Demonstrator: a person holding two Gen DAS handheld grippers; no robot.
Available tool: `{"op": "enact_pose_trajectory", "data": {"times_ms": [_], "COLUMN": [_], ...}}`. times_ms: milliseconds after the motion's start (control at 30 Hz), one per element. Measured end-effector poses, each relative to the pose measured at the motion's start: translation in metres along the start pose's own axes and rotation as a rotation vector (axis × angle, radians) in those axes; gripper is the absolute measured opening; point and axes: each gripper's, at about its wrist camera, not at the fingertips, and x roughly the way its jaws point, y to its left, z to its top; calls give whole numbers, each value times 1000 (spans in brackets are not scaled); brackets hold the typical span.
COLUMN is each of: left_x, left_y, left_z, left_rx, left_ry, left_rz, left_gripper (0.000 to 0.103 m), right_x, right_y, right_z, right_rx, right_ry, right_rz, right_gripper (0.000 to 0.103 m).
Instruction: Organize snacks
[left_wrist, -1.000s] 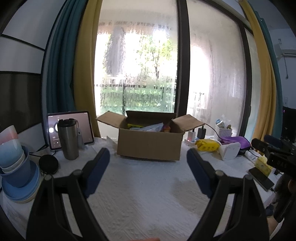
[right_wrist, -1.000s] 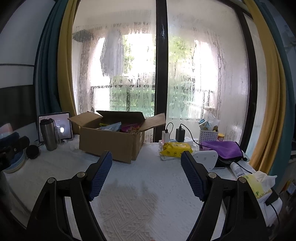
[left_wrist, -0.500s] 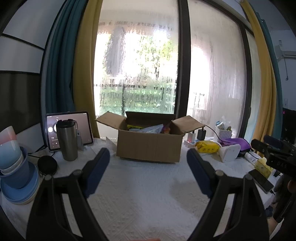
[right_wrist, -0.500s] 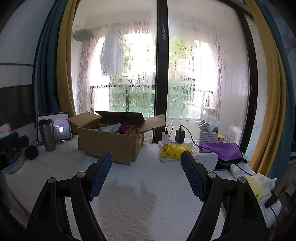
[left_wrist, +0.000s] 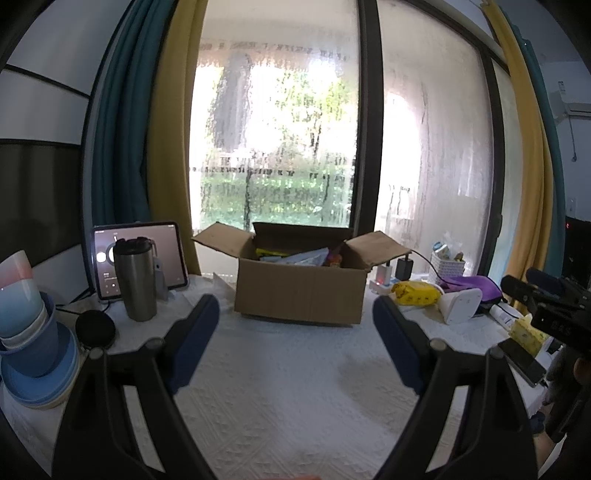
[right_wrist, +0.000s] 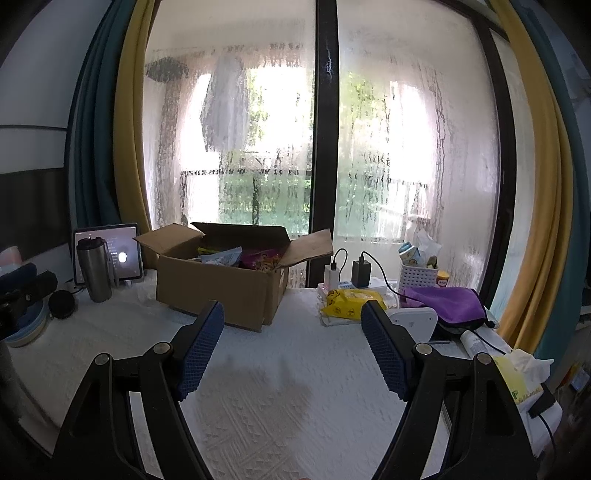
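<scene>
- Behind everything, a rain-streaked window (right_wrist: 325, 147) fills the wall, with the white-covered table (left_wrist: 288, 398) running below it. Set against a second ago, both views show the table from nearly the same spot, the left one shifted only slightly.
- Against the window stands the box (left_wrist: 301, 291), flaps open, exactly where it stood a second ago. Snacks (right_wrist: 240, 257) poke above its rim: a pale blue bag, something purple and yellow.
- Left gripper (left_wrist: 295, 325) and right gripper (right_wrist: 291, 332) hover over bare cloth in front of the box, jaws spread wide, nothing between them, as before.
- No snack lies loose on the cloth near the box. That fits snacks already packed in, or a full box waiting to be sorted out; I cannot say which.
- Off to the right a yellow pack (right_wrist: 351, 298) lies by the chargers; snack or wipes, too small to read.
- Most of the box's inside is hidden by its front wall, so how many snacks it holds is unknown.
- At the left edge, bowls (left_wrist: 26, 332) are cut off.
</scene>
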Motion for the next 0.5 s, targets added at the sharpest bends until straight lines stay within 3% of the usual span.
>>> {"op": "enact_pose_trajectory", "data": {"times_ms": [500], "left_x": [5], "left_y": [-1], "left_z": [-1], "left_rx": [0], "left_ry": [6], "left_rz": [-2], "left_gripper": [86], "right_x": [7], "right_y": [-2], "right_z": [3], "right_rx": [-2], "right_ry": [9], "right_rz": [3], "right_gripper": [79]}}
